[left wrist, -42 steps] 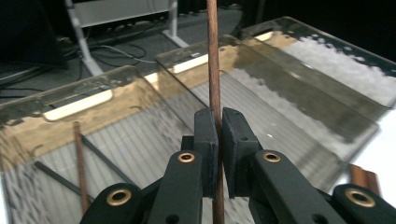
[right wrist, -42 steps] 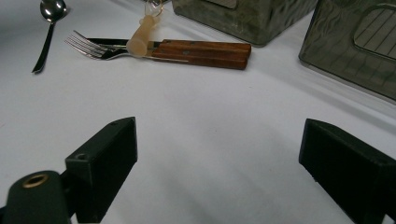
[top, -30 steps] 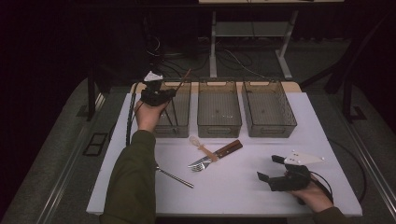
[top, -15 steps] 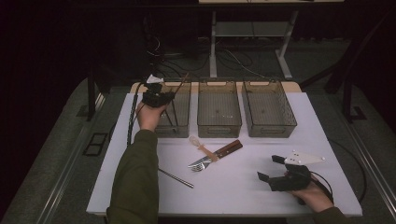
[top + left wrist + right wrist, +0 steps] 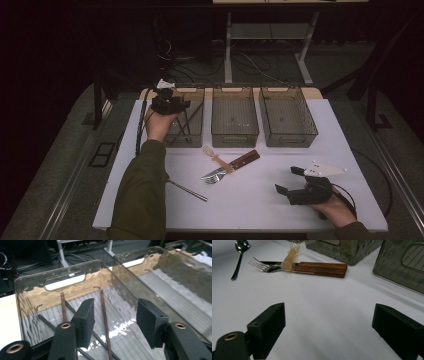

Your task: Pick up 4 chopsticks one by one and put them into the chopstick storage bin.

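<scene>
Thin brown and dark sticks, chopsticks by the look of them [image 5: 103, 315], are lying loose on the ribbed floor of the clear smoky plastic bin at the left end of the row [image 5: 190, 122]. The left gripper [image 5: 113, 320] is hovering right over that bin with its jaws spread apart and nothing sitting between them; one brown stick is showing in the gap down below, but the pads aren't touching it.

Two more matching clear bins, the middle one [image 5: 235, 117] and the right one [image 5: 288, 117], are sitting beside it on the white table [image 5: 250, 200]. In front of them a wooden-handled knife and fork [image 5: 312, 268] are lying together with a small pale plastic utensil [image 5: 289, 257] resting across them, and a slim metal spoon [image 5: 187, 190] is lying nearer the left forearm.

The right gripper [image 5: 295, 186] is resting low at the table's near right part, jaws wide apart, gripping nothing.
</scene>
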### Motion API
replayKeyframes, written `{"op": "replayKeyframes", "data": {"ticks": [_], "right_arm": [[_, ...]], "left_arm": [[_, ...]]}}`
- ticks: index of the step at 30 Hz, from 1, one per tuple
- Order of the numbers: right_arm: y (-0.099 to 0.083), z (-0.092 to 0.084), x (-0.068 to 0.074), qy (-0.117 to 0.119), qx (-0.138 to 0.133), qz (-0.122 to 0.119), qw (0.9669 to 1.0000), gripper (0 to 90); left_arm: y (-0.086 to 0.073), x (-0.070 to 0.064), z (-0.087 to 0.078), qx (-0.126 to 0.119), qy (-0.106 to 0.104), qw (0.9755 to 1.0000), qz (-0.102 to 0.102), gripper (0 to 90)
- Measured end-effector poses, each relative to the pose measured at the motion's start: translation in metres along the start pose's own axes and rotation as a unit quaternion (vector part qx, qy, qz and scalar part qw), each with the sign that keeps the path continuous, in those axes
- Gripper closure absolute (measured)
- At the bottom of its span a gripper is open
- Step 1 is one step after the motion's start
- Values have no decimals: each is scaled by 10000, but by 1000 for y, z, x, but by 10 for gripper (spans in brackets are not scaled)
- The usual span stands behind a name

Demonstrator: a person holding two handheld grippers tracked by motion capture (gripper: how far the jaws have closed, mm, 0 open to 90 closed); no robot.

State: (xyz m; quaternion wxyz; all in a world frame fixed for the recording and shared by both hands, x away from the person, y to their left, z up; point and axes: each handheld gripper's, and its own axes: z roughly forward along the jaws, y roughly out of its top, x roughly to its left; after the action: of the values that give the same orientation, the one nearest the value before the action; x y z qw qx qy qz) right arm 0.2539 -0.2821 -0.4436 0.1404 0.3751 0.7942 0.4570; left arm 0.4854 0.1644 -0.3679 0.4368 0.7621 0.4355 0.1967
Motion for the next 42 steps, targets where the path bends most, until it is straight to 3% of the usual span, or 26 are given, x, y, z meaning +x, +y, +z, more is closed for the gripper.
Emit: {"op": "replayKeyframes", "data": {"ticks": [5, 8, 17, 22, 28, 42], "right_arm": [[0, 0, 0, -6, 7, -4, 10000, 111], [0, 1, 1, -12, 22, 13, 10000, 111], [0, 1, 0, -24, 35, 2, 10000, 111], [0, 1, 0, -23, 44, -17, 10000, 111], [-1, 1, 0, -42, 48, -24, 10000, 111], [0, 1, 0, -51, 75, -4, 10000, 111]], "left_arm": [[2, -7, -10, 69, -319, 9994, 80, 409], [3, -14, -17, 140, -398, 9988, 253, 367], [-1, -37, -40, 58, -704, 9969, 345, 287], [-11, -52, -51, 94, -895, 9948, 477, 271], [-27, -65, -60, -9, -1274, 9904, 534, 227], [-56, -85, -70, 78, -1457, 9866, 729, 153]]}}
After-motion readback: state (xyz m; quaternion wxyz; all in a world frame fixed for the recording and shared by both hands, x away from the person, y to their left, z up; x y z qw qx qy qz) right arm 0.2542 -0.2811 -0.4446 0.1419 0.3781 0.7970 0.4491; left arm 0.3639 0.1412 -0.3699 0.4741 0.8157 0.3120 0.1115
